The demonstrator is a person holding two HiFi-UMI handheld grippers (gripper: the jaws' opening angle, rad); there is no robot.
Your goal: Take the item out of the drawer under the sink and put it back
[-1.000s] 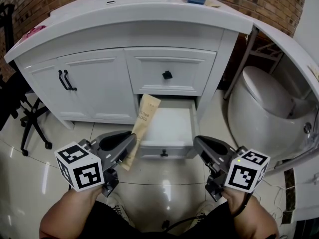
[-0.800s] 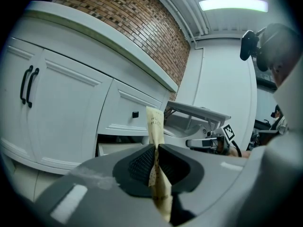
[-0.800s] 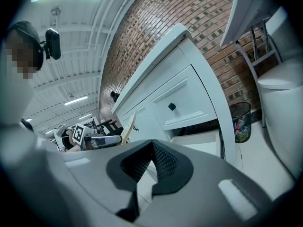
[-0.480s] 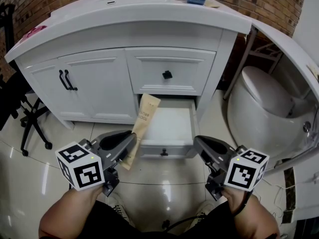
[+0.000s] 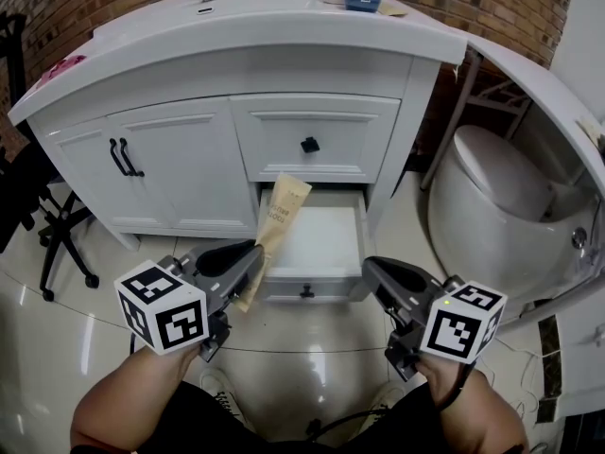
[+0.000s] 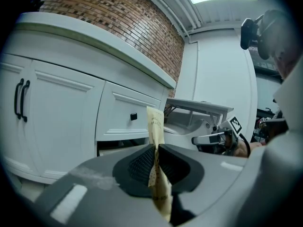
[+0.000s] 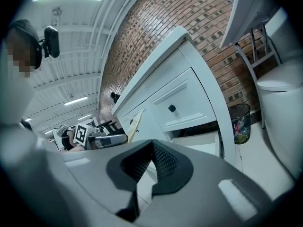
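A tan paper packet [image 5: 281, 214] with dark print is pinched near its lower part by my left gripper [image 5: 256, 254], which is shut on it. The packet stands tilted, its top over the left front corner of the open bottom drawer [image 5: 321, 244] below the sink. In the left gripper view the packet [image 6: 155, 126] rises upright from between the pads of my left gripper [image 6: 156, 149]. My right gripper [image 5: 371, 269] hovers at the drawer's right front corner. In its own view my right gripper [image 7: 152, 144] is shut, with nothing between the jaws.
The white vanity has an upper drawer with a black knob [image 5: 309, 145] and double doors with black handles [image 5: 121, 157] to the left. A toilet [image 5: 492, 201] stands at the right, an office chair [image 5: 52, 230] at the left. A waste bin [image 7: 239, 120] sits by the brick wall.
My left gripper has rolled slightly with the packet still in it. The right gripper has stayed where it was.
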